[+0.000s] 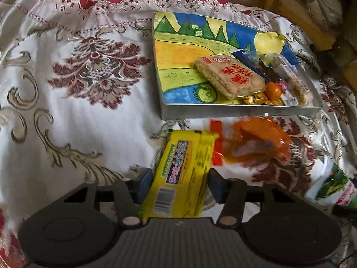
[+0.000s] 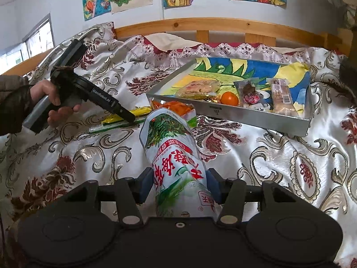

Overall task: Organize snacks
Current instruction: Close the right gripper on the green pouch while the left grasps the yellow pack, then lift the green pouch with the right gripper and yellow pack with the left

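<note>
A yellow snack packet [image 1: 185, 174] lies on the patterned cloth, and my left gripper [image 1: 179, 186] has its blue pads against both long sides of it. The right wrist view shows that left gripper [image 2: 130, 118], held by a hand [image 2: 51, 98], tip-down on the yellow packet [image 2: 125, 116]. My right gripper [image 2: 179, 185] is shut on a white-and-green snack bag [image 2: 174, 151], which sticks out forward; the same bag [image 1: 332, 185] shows at the left view's right edge. An orange packet [image 1: 256, 140] lies between the two and the metal tray [image 1: 223, 111].
The tray [image 2: 245, 116], lined with a coloured drawing, holds a rice-cake packet [image 1: 229, 76], a small orange fruit [image 2: 229, 98] and several wrapped snacks at its right end. A wooden bed rail [image 2: 200, 24] runs behind it. Bare cloth [image 1: 78, 89] stretches left of the tray.
</note>
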`<action>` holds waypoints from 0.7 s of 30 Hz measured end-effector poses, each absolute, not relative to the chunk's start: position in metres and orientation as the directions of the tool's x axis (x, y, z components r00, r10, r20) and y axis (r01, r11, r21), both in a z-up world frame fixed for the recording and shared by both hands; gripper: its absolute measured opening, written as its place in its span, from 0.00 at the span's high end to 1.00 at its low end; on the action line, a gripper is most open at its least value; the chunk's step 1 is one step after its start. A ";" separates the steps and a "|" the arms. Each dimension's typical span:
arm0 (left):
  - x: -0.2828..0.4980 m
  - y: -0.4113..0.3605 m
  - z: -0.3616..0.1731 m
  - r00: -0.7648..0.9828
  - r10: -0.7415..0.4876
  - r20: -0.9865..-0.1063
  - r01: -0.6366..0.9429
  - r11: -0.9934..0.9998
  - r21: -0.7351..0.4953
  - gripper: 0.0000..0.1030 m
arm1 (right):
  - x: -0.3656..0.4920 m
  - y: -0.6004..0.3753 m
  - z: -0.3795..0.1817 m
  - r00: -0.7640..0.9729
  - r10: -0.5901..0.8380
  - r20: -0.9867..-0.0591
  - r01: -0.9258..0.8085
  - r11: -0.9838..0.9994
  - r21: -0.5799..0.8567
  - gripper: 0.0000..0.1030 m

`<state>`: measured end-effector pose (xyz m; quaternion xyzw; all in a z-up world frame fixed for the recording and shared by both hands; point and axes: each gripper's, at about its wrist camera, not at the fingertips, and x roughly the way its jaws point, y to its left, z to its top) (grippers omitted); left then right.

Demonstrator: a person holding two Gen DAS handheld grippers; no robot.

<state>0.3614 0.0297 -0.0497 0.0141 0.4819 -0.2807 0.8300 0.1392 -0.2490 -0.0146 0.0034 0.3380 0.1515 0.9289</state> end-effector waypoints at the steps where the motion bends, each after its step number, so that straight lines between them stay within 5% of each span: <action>1: 0.358 0.028 -0.050 0.380 -0.448 -0.809 0.477 0.845 -0.244 0.47 | 0.140 -0.250 -0.015 0.727 0.287 -0.624 -0.276 0.954 0.117 0.47; 3: 0.350 0.022 -0.049 0.387 -0.431 -0.815 0.480 0.849 -0.221 0.54 | 0.141 -0.250 -0.015 0.727 0.291 -0.621 -0.272 0.954 0.128 0.47; 14: 0.313 0.001 -0.036 0.443 -0.358 -0.822 0.464 0.876 -0.132 0.53 | 0.138 -0.246 -0.018 0.714 0.314 -0.626 -0.292 0.946 0.141 0.46; 18: 0.314 -0.004 -0.037 0.465 -0.300 -0.833 0.421 0.903 -0.090 0.30 | 0.136 -0.242 -0.018 0.715 0.322 -0.620 -0.305 0.942 0.137 0.46; 21: 0.322 -0.006 -0.040 0.463 -0.289 -0.838 0.383 0.918 -0.105 0.22 | 0.136 -0.239 -0.020 0.719 0.318 -0.618 -0.307 0.943 0.127 0.46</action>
